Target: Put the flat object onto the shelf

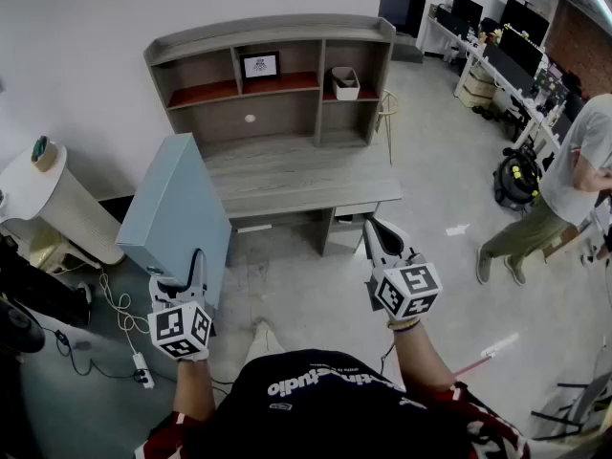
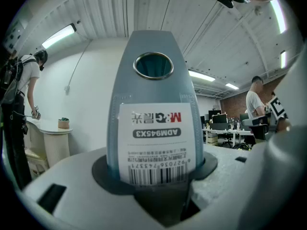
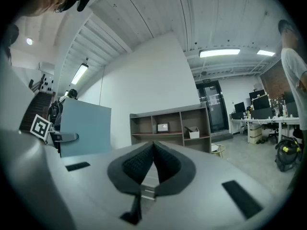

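Note:
A flat light-blue binder (image 1: 177, 218) stands upright, held by its lower edge in my left gripper (image 1: 191, 275), left of the desk. In the left gripper view its spine (image 2: 153, 80), with a finger hole and a barcode label, fills the space between the jaws, and my left gripper (image 2: 153, 174) is shut on it. My right gripper (image 1: 375, 237) hovers in front of the desk, shut and holding nothing; its tips meet (image 3: 153, 145). The grey wooden shelf unit (image 1: 287, 41) rises at the back of a desk (image 1: 296, 175). The right gripper view shows the binder (image 3: 86, 126) at left and the shelf (image 3: 170, 126) ahead.
A picture frame (image 1: 260, 65) and a white basket (image 1: 345, 82) sit in the shelf's compartments. A round white table (image 1: 53, 194) stands at left, a power strip with cables (image 1: 142, 371) on the floor. A person (image 1: 564, 189) and a vacuum cleaner (image 1: 516, 175) are at right.

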### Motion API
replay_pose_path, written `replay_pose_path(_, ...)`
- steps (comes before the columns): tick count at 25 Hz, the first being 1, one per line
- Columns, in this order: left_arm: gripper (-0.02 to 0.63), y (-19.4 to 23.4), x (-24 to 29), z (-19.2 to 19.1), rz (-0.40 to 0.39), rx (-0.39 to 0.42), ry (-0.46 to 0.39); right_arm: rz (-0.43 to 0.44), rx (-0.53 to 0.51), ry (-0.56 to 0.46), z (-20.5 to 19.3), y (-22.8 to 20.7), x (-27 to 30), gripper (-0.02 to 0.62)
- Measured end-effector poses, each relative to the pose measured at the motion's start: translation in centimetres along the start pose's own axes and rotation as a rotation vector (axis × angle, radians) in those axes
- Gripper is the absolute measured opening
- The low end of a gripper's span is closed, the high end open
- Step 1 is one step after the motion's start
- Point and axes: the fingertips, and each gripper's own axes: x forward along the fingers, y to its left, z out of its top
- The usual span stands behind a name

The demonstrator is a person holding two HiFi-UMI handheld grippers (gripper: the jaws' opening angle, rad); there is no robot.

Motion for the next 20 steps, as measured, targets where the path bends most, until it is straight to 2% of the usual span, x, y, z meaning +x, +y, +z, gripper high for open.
replay_pose_path(13, 0.275, -0.07, -0.38, 0.39, 0.004, -0.004, -0.022, -0.007, -0.008, -0.007, 0.11, -0.01, -0.56, 0.000)
replay_pose_path(20, 0.274, -0.33, -0.33, 0.32, 0.003, 0.001, -0.013, -0.016, 0.020, -0.022, 0.28, -0.59, -0.68, 0.000)
